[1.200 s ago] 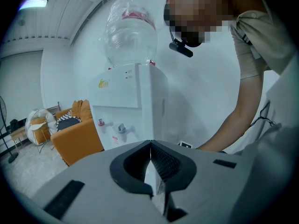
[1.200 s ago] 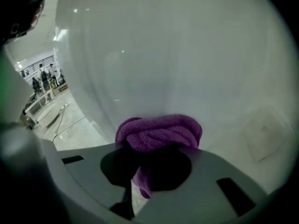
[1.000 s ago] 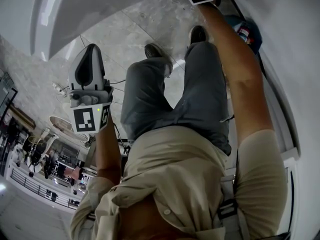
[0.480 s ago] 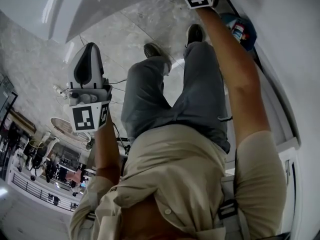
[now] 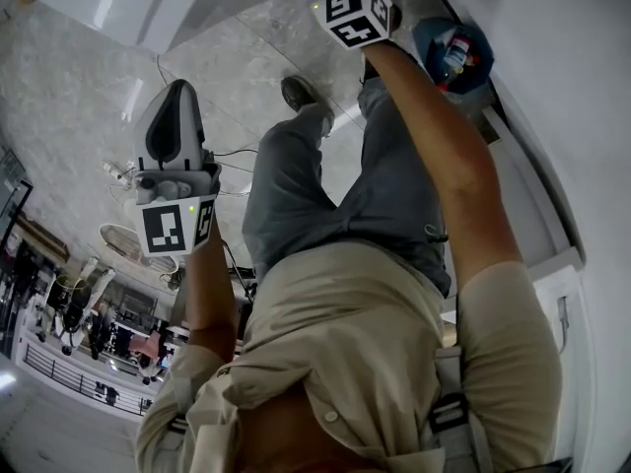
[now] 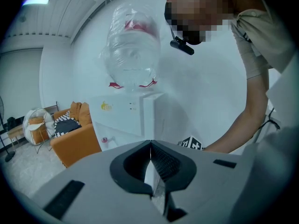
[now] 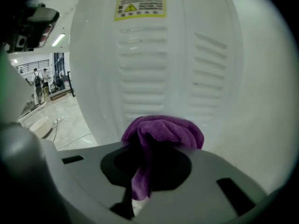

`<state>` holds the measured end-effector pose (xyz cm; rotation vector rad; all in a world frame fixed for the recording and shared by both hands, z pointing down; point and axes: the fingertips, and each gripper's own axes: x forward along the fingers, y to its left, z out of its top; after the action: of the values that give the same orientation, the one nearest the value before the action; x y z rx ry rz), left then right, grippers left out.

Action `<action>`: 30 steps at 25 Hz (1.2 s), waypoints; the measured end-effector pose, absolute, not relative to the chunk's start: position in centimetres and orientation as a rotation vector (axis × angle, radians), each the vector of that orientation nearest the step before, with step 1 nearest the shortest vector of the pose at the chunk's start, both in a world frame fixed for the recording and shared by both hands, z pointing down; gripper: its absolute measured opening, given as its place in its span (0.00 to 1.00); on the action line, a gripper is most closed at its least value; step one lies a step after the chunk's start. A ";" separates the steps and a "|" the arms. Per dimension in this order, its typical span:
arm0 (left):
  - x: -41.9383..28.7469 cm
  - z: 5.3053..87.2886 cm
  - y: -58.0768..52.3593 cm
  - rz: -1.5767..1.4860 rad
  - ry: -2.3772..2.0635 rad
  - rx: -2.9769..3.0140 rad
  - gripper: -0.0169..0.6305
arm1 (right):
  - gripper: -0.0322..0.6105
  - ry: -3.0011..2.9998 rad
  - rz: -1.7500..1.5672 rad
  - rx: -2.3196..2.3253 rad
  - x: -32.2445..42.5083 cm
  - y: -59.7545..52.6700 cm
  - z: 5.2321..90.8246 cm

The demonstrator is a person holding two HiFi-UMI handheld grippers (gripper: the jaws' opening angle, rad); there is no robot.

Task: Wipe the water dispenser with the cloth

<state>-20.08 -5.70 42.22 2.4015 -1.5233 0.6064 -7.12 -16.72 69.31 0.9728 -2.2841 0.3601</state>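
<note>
Right gripper [image 7: 156, 148]: jaws clamped on the purple cloth [image 7: 163, 129], no gap visible either side of the fabric. Cloth's long axis runs along the jaws. The bunched head sticks out past the jaw tips and points at the water dispenser [image 7: 154, 69], and the thin tail hangs back down through the jaw pocket toward the camera. The head is right up at the dispenser's white ribbed panel, low on it, under the rows of vent slots; can't confirm actual contact. Yellow warning label [image 7: 140, 1] sits at the panel's top edge, print too small to read. In the head view the right arm [image 5: 444, 146] is stretched forward and that gripper's marker cube [image 5: 357, 13] is at the top edge of the picture, jaws out of shot. Left gripper [image 6: 150, 157]: jaws closed flat against each other, nothing between them. It is well apart from the dispenser and aimed at it from the side. From there the dispenser stands upright, long axis vertical, with a clear water bottle [image 6: 133, 55] upside down on its top. An orange sofa [image 6: 77, 136] is to the left of the dispenser. In the head view the left gripper hangs out at the person's left side over the pale stone floor [image 5: 246, 57], jaws pointing away from the body.
</note>
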 end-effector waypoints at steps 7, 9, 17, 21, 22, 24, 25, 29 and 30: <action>-19.9 38.5 -6.5 0.589 -1.523 2.413 0.05 | 0.13 -2.327 0.353 0.851 -10.4 -13.5 65.2; -19.7 37.4 -6.7 0.581 -1.527 2.419 0.05 | 0.13 -2.339 0.335 0.820 -10.8 -12.9 63.9; -20.0 32.0 -6.9 0.553 -1.578 2.424 0.05 | 0.13 -2.370 0.306 0.766 -11.1 -10.9 57.5; -21.0 29.5 -6.8 0.543 -1.590 2.433 0.05 | 0.13 -2.367 0.296 0.772 -10.5 -9.7 53.4; -21.4 29.1 -6.4 0.570 -1.581 2.440 0.05 | 0.13 -2.366 0.293 0.768 -10.4 -9.2 52.3; -22.1 28.6 -5.4 0.663 -1.555 2.445 0.05 | 0.13 -2.371 0.284 0.767 -9.8 -8.5 49.9; -22.2 28.0 -5.0 0.687 -1.556 2.437 0.05 | 0.13 -2.379 0.270 0.772 -9.4 -8.4 48.3; -21.8 24.4 -3.9 0.643 -1.590 2.398 0.05 | 0.13 -2.421 0.207 0.819 -7.6 -8.2 41.2; -21.8 23.7 -3.4 0.633 -1.584 2.401 0.05 | 0.13 -2.428 0.198 0.835 -7.3 -8.0 39.5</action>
<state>-21.84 -3.40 23.68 2.4007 -1.5842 0.6328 -7.30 -7.97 39.54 0.8354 -2.4282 0.1975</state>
